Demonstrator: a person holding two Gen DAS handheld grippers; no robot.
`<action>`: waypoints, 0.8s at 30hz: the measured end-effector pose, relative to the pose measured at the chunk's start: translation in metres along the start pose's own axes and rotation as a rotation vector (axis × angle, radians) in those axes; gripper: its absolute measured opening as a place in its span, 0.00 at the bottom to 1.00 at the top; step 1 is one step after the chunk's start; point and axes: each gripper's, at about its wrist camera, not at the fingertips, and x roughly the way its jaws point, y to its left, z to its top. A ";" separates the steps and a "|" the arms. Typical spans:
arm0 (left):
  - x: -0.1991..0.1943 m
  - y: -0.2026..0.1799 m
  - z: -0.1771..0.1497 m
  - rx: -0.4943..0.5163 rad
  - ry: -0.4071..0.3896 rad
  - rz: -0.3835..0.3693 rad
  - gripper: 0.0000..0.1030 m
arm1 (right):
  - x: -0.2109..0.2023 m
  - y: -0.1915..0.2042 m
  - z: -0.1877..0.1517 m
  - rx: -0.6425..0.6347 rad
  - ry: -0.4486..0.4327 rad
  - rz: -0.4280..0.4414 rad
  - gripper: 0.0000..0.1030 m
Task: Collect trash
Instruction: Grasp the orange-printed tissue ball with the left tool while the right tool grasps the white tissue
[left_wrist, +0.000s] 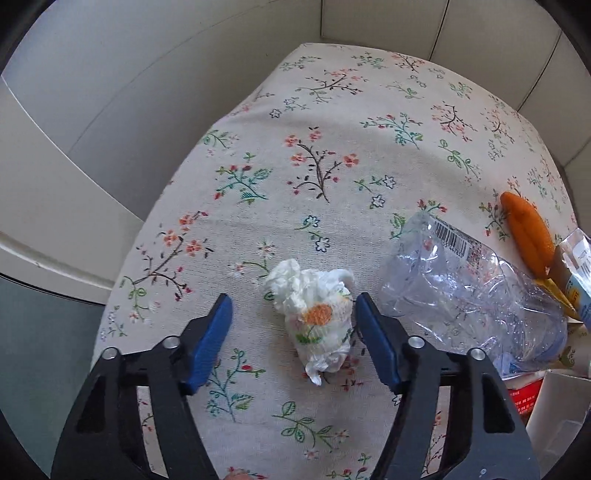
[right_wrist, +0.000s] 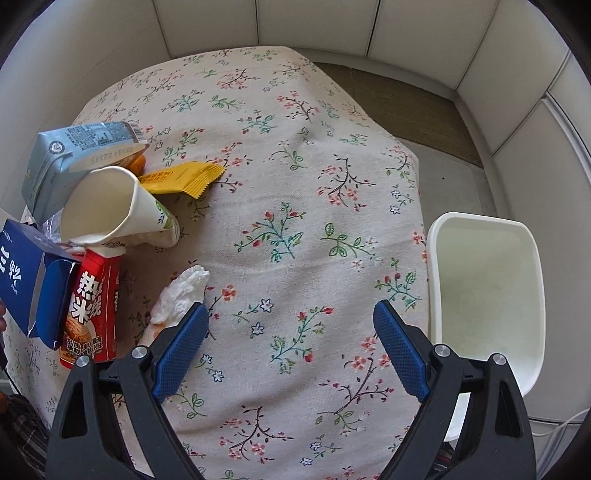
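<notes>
A crumpled white tissue (left_wrist: 314, 314) with an orange print lies on the floral tablecloth (left_wrist: 332, 166), between the open blue fingers of my left gripper (left_wrist: 293, 306), not gripped. It also shows in the right wrist view (right_wrist: 181, 295), beside my left fingertip there. My right gripper (right_wrist: 290, 315) is open and empty over bare cloth. A white bin (right_wrist: 487, 295) stands just past the table's right edge. A crushed clear plastic bottle (left_wrist: 461, 288) lies right of the tissue.
A pile of trash sits at the left in the right wrist view: grey carton (right_wrist: 74, 155), paper cup (right_wrist: 118, 206), yellow wrapper (right_wrist: 184, 179), red packet (right_wrist: 92, 310), blue box (right_wrist: 26, 284). An orange item (left_wrist: 528, 232) lies behind the bottle. Tiled walls surround the table.
</notes>
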 end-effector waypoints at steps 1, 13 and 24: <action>0.000 0.001 0.001 -0.010 0.001 -0.021 0.49 | 0.001 0.001 0.000 -0.001 0.006 0.003 0.86; -0.061 0.014 -0.026 -0.145 -0.083 -0.112 0.28 | 0.009 0.009 -0.006 0.004 0.053 0.058 0.86; -0.124 0.002 -0.046 -0.097 -0.241 -0.200 0.29 | 0.017 0.022 -0.005 0.093 0.068 0.164 0.80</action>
